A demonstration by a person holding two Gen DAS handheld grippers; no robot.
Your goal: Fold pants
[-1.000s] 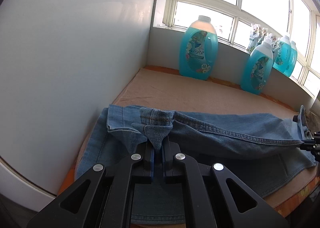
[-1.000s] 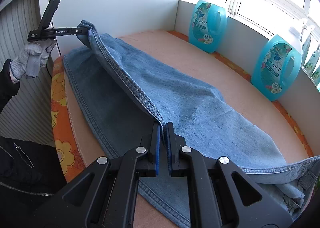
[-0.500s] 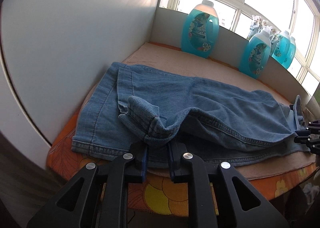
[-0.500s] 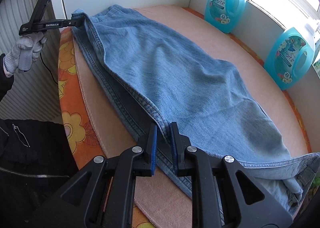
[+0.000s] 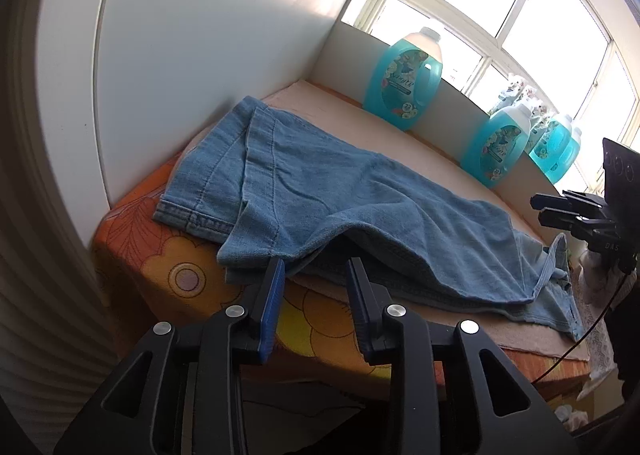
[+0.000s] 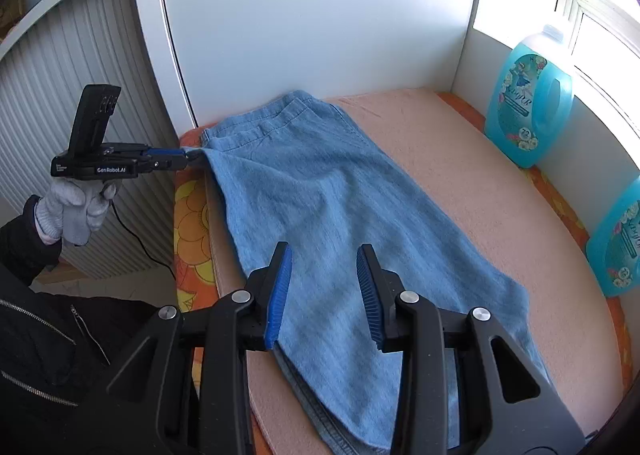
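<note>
Blue denim pants [image 5: 360, 191] lie folded lengthwise, one leg over the other, on a peach mat [image 6: 480, 191]; they also show in the right wrist view [image 6: 340, 215]. My left gripper [image 5: 316, 275] is open and empty, its fingertips just off the near fold edge at the waist end. In the right wrist view the left gripper [image 6: 188, 154] sits at the pants' corner. My right gripper [image 6: 324, 259] is open and empty, just above the leg fabric. It also shows in the left wrist view [image 5: 538, 209], off the far end.
Blue detergent bottles [image 5: 404, 83] [image 5: 496, 147] [image 6: 528, 103] stand along the window ledge at the back. A white panel [image 6: 320, 23] walls the far side. An orange floral cover [image 5: 168, 267] drapes the front edge. A gloved hand [image 6: 72, 207] holds the left gripper.
Both grippers have let go of the pants and opened. The raised fold has dropped flat onto the lower leg. Both grippers have drawn back a little from the fabric.
</note>
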